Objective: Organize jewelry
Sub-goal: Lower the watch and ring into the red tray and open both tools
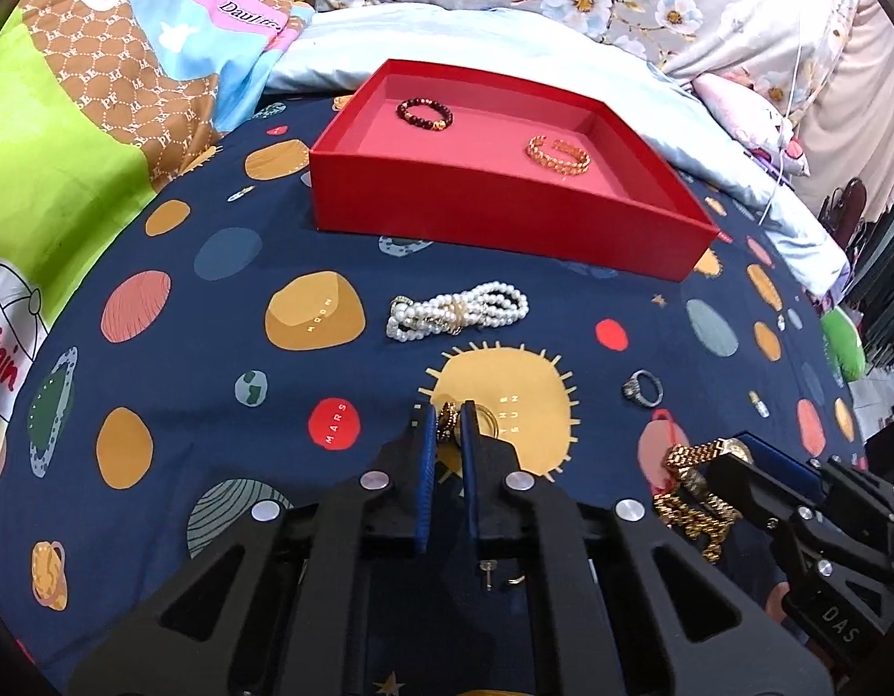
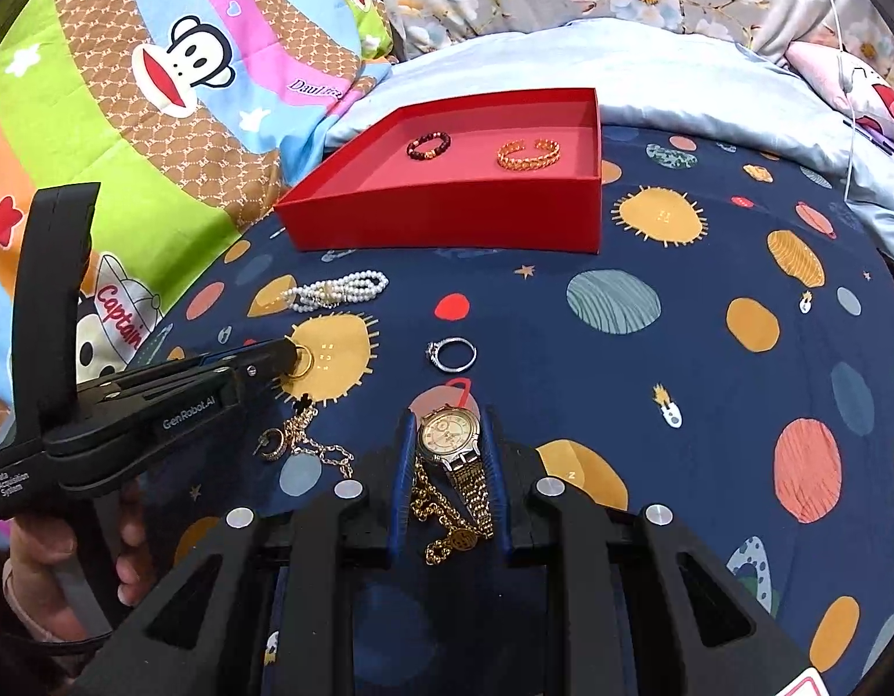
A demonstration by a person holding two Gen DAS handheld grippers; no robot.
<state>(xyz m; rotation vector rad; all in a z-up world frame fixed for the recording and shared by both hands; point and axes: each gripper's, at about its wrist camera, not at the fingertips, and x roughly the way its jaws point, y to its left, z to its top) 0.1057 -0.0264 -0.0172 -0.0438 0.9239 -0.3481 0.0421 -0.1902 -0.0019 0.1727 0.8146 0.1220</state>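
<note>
Gold ring (image 2: 300,361): clenched in left gripper (image 1: 448,419)
Watch (image 2: 449,435): clamped by right gripper (image 2: 447,435)
Red box (image 1: 493,220): two bracelets inside

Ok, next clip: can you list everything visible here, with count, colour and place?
red box: 1, far on bedspread
beaded bracelet: 1, dark red, inside box
cuff bracelet: 1, orange-gold, inside box
pearl bracelet: 1, white, before box
silver ring: 1, mid bedspread
gold ring: 1, in left tool
wristwatch: 1, gold, in right tool
chain necklace: 1, gold, near edge
bedspread: 1, navy, planets
left tool: black, shut on ring
right tool: black, gripping watch
</note>
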